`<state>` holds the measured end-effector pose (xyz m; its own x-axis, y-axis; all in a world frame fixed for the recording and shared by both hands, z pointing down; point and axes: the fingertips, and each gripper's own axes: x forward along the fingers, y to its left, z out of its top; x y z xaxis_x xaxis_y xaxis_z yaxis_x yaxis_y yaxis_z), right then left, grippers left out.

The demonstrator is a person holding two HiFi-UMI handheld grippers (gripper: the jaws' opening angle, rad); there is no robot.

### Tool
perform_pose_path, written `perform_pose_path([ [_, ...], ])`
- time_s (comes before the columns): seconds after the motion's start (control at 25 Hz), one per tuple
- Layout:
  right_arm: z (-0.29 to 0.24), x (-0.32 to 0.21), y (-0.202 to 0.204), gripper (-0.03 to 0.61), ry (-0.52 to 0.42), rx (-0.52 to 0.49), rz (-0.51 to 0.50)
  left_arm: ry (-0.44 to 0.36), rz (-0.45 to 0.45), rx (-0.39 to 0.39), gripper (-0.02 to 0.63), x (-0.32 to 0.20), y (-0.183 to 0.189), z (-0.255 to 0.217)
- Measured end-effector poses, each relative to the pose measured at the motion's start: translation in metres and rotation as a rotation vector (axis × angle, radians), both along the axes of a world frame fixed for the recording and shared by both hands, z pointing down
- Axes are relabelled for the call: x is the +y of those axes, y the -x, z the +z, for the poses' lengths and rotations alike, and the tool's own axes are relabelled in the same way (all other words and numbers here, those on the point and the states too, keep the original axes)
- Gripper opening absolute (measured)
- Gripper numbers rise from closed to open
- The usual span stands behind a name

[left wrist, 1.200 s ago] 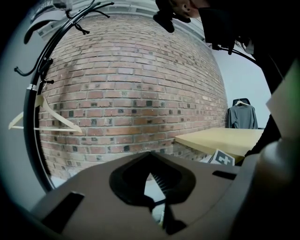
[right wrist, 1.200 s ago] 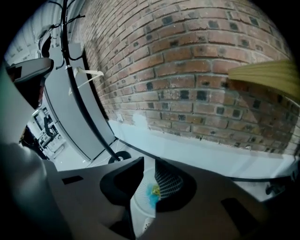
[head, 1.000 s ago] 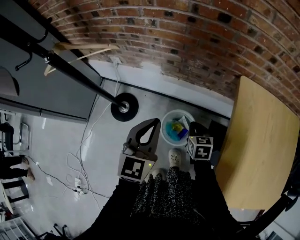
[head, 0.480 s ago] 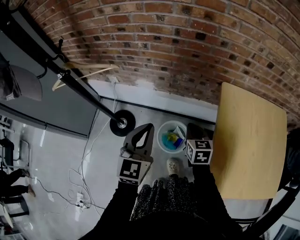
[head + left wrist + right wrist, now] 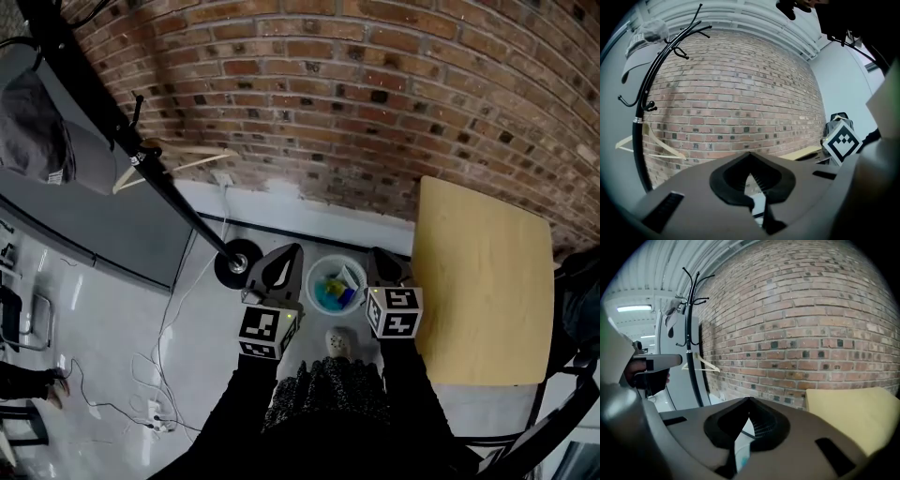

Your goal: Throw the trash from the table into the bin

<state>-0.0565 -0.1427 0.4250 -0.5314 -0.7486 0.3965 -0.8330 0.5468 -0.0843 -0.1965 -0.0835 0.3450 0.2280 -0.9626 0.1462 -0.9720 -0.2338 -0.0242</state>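
A round white bin stands on the floor by the table's left edge, with blue, yellow and white trash inside. The light wooden table at the right shows a bare top. My left gripper hangs above the bin's left rim, its jaws closed tip to tip with nothing between them. My right gripper is above the bin's right rim, also shut and empty. The left gripper view shows the closed left gripper facing the brick wall. In the right gripper view the right gripper faces wall and table.
A black coat rack stands left of the bin on a round base, with a wooden hanger and a grey garment. Cables lie on the floor. The person's shoe is just before the bin. A brick wall closes the back.
Both grippers have risen away from the bin, the right one more, and now point more level at the wall. The bin looks smaller and lower between them.
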Motion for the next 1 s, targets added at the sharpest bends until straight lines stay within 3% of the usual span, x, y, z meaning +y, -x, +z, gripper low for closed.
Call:
perform_pose_path([
  [0.44,-0.063,0.018,-0.018,0.011,-0.121,-0.01,0.033,-0.026,-0.003,0.017,0.006,0.009,-0.006,-0.021],
  [1.0,-0.086,0.034,-0.018,0.009,-0.177,0.005,0.033,-0.05,0.001,0.009,0.006,0.02,-0.007,-0.035],
])
